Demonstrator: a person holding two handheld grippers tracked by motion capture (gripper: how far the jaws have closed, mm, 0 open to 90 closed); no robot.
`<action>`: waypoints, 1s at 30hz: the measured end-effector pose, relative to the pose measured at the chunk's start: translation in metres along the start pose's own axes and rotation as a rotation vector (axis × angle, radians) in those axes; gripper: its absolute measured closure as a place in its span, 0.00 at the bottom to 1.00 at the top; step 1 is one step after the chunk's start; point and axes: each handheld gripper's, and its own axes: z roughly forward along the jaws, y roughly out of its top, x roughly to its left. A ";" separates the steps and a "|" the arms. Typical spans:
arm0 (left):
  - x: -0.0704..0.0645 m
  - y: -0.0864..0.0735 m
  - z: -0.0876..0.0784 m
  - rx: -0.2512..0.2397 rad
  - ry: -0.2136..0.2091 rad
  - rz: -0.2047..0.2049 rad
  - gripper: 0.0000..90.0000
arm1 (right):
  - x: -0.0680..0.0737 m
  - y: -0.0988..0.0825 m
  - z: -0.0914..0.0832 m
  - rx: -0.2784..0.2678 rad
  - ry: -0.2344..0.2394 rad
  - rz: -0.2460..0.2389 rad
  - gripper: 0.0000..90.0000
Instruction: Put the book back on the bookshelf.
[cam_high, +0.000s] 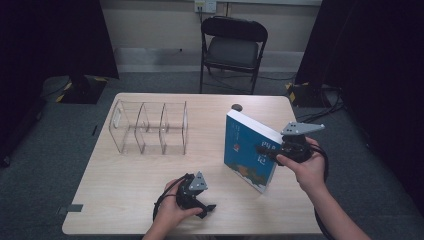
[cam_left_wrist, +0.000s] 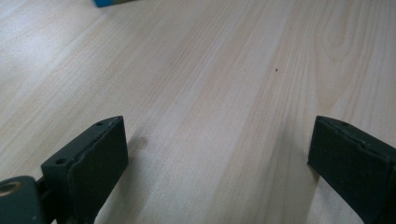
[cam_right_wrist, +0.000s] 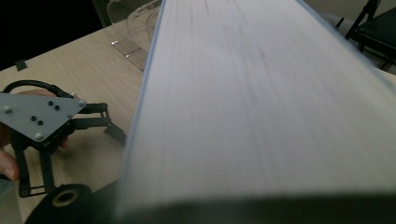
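Note:
A thick book with a blue cover (cam_high: 247, 150) stands tilted on its lower corner at the right of the wooden table (cam_high: 130, 200). My right gripper (cam_high: 267, 152) is shut on it from the right side, across its thickness. In the right gripper view the white page edge of the book (cam_right_wrist: 261, 102) runs away from the camera and hides the jaws. My left gripper (cam_high: 207, 210) rests low near the table's front edge, held by a hand. Its two black fingers (cam_left_wrist: 93, 158) stand wide open over bare wood, and a blue corner of the book (cam_left_wrist: 109, 2) shows far ahead.
A clear acrylic organizer with several compartments (cam_high: 150, 127) stands at the table's left middle. A small dark round object (cam_high: 236, 107) lies near the far edge behind the book. A black folding chair (cam_high: 232, 47) stands beyond the table. Dark curtains hang on both sides.

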 end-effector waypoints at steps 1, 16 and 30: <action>0.000 0.000 0.000 -0.007 0.005 -0.011 0.06 | 0.002 0.000 -0.002 0.007 0.005 -0.014 0.69; 0.009 0.012 -0.011 0.008 0.002 -0.108 0.20 | 0.016 -0.040 -0.032 -0.061 0.039 -0.007 0.68; 0.007 0.043 -0.023 0.021 0.014 -0.091 0.25 | 0.019 -0.046 -0.036 -0.074 0.070 -0.030 0.68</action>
